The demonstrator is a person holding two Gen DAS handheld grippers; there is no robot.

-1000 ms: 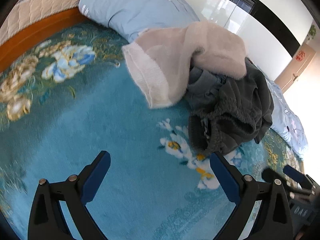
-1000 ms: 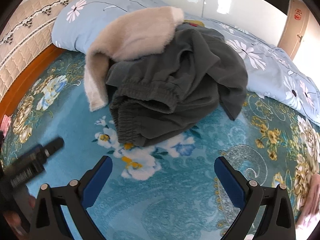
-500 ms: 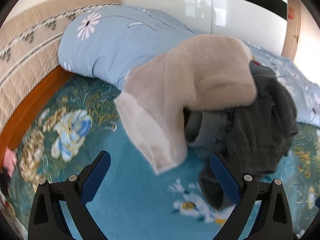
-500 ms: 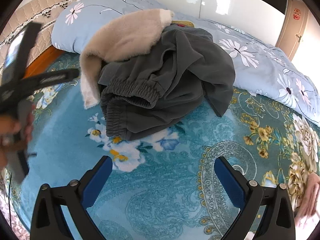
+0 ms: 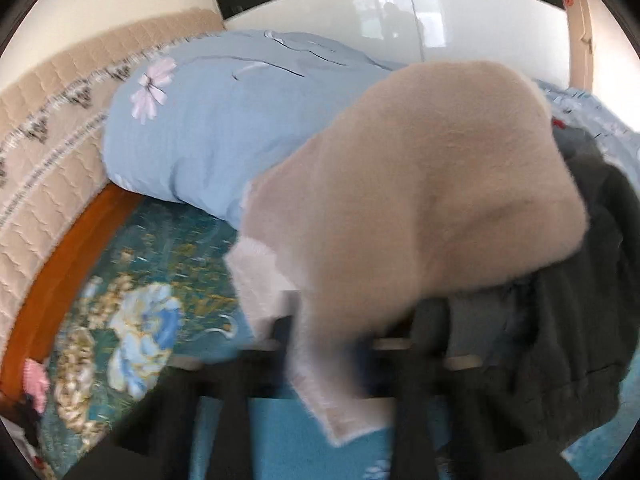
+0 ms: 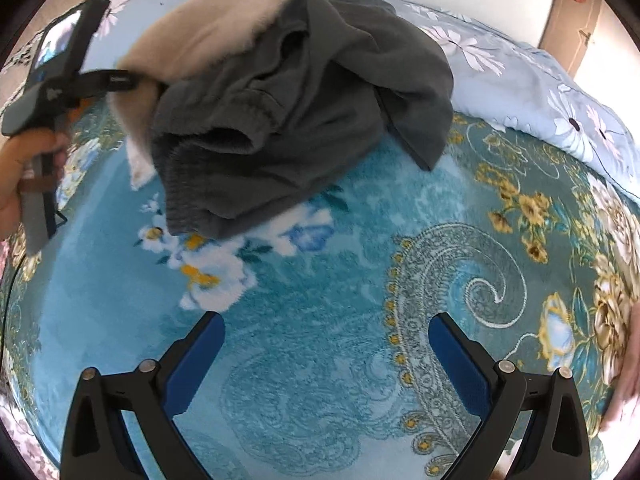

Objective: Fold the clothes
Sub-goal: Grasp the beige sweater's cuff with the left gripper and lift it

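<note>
A heap of clothes lies on a teal flowered blanket [image 6: 320, 280] spread over the bed. A fuzzy beige sweater [image 5: 420, 184] is draped over the far left of the heap, and dark grey trousers [image 6: 288, 112] with an elastic waistband spill toward the near side beneath and to the right of it. Behind the heap, along the far edge, runs a light blue quilt [image 5: 208, 132] printed with flowers.

The left gripper [image 6: 116, 82] is held level by a bare hand [image 6: 24, 176] at the left side of the scene, its handle gripped from below and its front end pushed in against the left edge of the sweater. In its own camera the fingers are a dark blur under the hanging sweater hem, so whether they are spread or closed on the cloth cannot be told.

The right gripper [image 6: 326, 344] hangs low over the bare blanket on the near side, well apart from the clothes, its blue-padded fingers [image 6: 196, 360] spread wide with nothing between them.
</note>
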